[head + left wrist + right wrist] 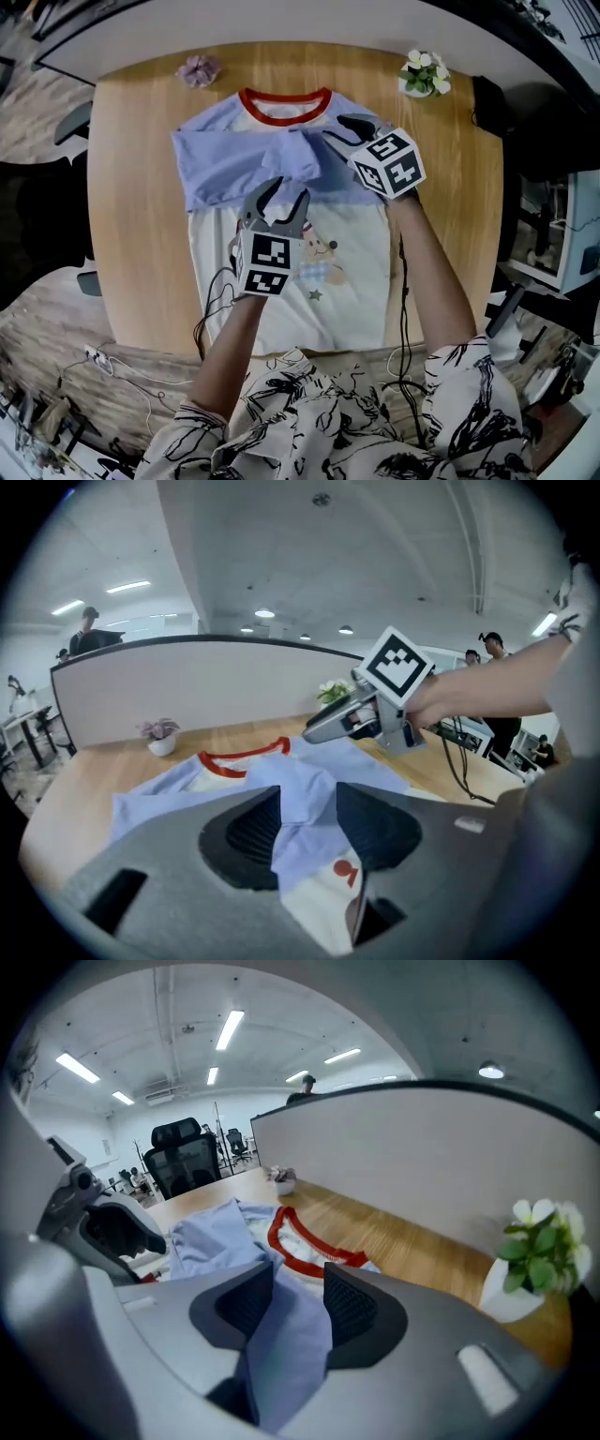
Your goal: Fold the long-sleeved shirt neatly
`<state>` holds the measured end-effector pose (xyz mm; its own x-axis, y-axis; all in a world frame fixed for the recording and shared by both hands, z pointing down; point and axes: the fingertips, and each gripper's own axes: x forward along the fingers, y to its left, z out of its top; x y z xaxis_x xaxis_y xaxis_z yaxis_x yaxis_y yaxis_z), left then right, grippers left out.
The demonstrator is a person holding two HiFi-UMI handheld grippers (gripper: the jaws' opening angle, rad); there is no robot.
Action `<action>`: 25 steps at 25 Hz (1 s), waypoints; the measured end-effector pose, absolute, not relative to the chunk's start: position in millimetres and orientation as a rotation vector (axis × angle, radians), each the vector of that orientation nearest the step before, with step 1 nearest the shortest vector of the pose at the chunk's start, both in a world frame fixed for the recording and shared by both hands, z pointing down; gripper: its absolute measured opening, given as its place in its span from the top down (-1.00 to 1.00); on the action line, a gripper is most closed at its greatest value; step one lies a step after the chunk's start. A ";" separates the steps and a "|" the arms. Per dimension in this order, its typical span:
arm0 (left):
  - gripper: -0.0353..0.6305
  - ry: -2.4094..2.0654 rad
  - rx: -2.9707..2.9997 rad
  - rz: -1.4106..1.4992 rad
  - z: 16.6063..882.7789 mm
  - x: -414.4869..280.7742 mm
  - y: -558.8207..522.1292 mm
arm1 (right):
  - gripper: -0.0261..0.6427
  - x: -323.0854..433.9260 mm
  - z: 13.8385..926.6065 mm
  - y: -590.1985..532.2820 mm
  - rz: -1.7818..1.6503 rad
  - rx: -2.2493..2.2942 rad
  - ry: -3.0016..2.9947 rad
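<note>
The person's patterned sleeves fill the near edge of the head view, with both forearms reaching out over a round wooden worktop. Black cables trail from the left wrist over the near rim.

The long-sleeved shirt lies flat on the worktop, front up. Its cream body points toward the person, and a printed cartoon figure shows on the chest.

The left gripper hovers low over the middle of the shirt, tilted downward. Its jaws stand partly apart. A fold of blue sleeve shows in the gap between them, but the pads do not press on it.

The blue sleeves lie folded inward across the chest as a band below the neck.

Further out, the right gripper points across the right shoulder toward the neck. Its jaws are also partly apart, with blue cloth running loosely between them and no grip on it.

The red collar lies just beyond. At the far edge of the worktop stand a small purple plant on the left and a white-flowered potted plant on the right, both clear of the shirt.
</note>
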<state>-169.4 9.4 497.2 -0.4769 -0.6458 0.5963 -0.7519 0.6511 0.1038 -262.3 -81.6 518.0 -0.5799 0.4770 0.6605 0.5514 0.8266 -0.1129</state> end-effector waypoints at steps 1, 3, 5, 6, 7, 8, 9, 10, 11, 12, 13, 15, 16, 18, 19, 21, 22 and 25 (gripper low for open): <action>0.30 -2.272 1.054 0.241 494.1 -173.4 27.1 | 0.37 -260.3 502.8 -74.5 -0.156 -0.762 -2.318; 0.31 -2.280 0.979 0.300 498.9 -186.4 65.4 | 0.37 -251.2 479.6 -41.7 -0.205 -0.838 -2.338; 0.30 -2.262 0.908 0.375 513.5 -201.7 99.4 | 0.37 -239.9 477.7 1.1 -0.258 -0.919 -2.300; 0.30 -2.241 0.887 0.409 523.0 -208.1 112.1 | 0.37 -235.9 486.0 19.4 -0.286 -0.937 -2.266; 0.29 -2.213 0.878 0.438 533.3 -212.7 121.2 | 0.34 -233.3 498.9 33.2 -0.319 -0.937 -2.229; 0.29 -2.179 0.879 0.461 543.3 -215.3 127.0 | 0.30 -231.5 514.0 42.2 -0.356 -0.922 -2.192; 0.29 -2.145 0.885 0.478 552.2 -216.1 130.1 | 0.30 -229.8 529.3 47.0 -0.387 -0.896 -2.160; 0.29 -2.119 0.891 0.489 559.2 -215.9 131.4 | 0.28 -228.0 542.9 49.0 -0.410 -0.864 -2.136; 0.29 -2.105 0.895 0.494 564.4 -215.6 132.1 | 0.28 -226.9 553.8 49.4 -0.426 -0.831 -2.121; 0.29 -2.100 0.898 0.494 567.9 -215.7 132.4 | 0.28 -226.6 562.0 49.3 -0.443 -0.800 -2.114; 0.29 -2.099 0.899 0.494 570.5 -216.2 132.8 | 0.29 -227.3 568.0 49.1 -0.467 -0.773 -2.111; 0.29 -2.100 0.900 0.496 574.9 -217.3 133.7 | 0.45 -230.0 575.8 48.8 -0.522 -0.732 -2.110; 0.29 -2.099 0.900 0.494 577.0 -217.5 134.1 | 0.51 -231.3 577.1 49.0 -0.536 -0.721 -2.115; 0.29 -2.095 0.902 0.481 580.1 -217.7 134.3 | 0.75 -232.5 573.2 49.7 -0.527 -0.714 -2.138; 0.29 -2.092 0.905 0.477 581.2 -218.0 133.9 | 0.77 -232.5 568.6 49.5 -0.501 -0.716 -2.154; 0.29 -2.082 0.915 0.470 583.8 -218.5 132.8 | 0.78 -230.9 556.4 45.5 -0.379 -0.724 -2.188; 0.29 -2.077 0.919 0.466 585.4 -218.6 132.4 | 0.78 -230.0 548.8 40.8 -0.293 -0.722 -2.206; 0.29 -2.072 0.918 0.460 587.7 -218.5 134.3 | 0.84 -229.7 519.3 14.7 -0.072 -0.692 -2.255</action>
<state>-218.5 134.3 587.7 -0.4118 -0.4496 0.7927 -0.7429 0.6694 -0.0063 -229.7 14.7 519.3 -0.5628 0.4575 0.6885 0.5007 0.8514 -0.1564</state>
